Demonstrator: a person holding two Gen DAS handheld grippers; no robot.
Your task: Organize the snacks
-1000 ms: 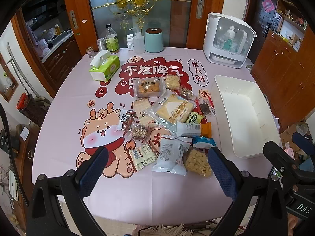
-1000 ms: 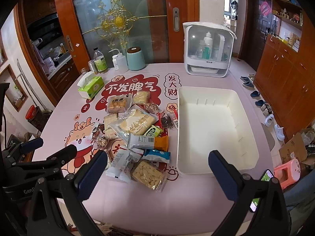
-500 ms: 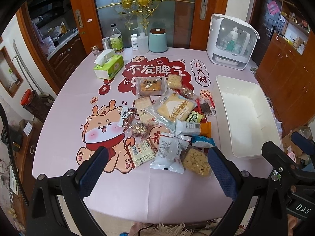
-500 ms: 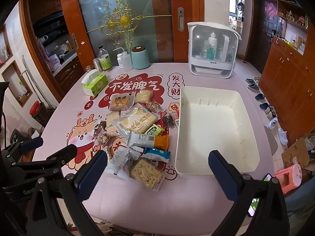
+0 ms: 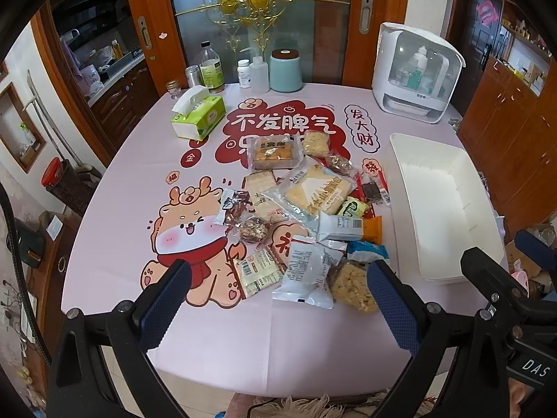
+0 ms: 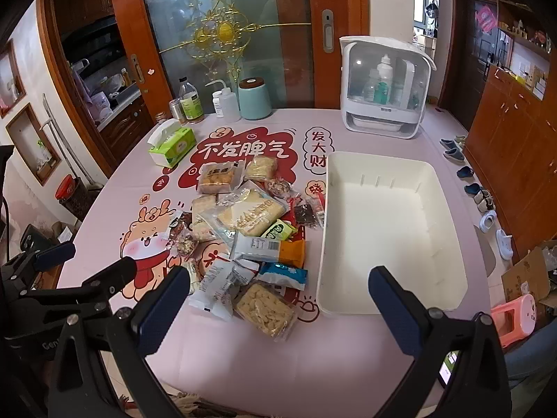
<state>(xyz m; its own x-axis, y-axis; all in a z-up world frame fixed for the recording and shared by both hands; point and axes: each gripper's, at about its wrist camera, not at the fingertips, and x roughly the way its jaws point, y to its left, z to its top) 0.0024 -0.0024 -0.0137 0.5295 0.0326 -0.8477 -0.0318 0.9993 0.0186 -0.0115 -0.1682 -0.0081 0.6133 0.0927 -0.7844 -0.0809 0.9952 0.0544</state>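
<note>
Hovering over crinkly, featherweight snack packets (image 5: 306,216), both tongs gaping and empty.
Left gripper (image 5: 278,304) is facing the pile just ahead; pinching a sealed edge looks safest. Right gripper (image 6: 275,306) is seeing the empty white bin (image 6: 393,233) ahead, packets ahead-left.

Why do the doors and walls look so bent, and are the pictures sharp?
Left wrist view: fisheye lens bows the wooden door frame and darkens the corners; the snack pile stays sharp. Right wrist view: same bending at the cabinets; soft even light, mild glare on the wrappers, white bin crisp.
</note>
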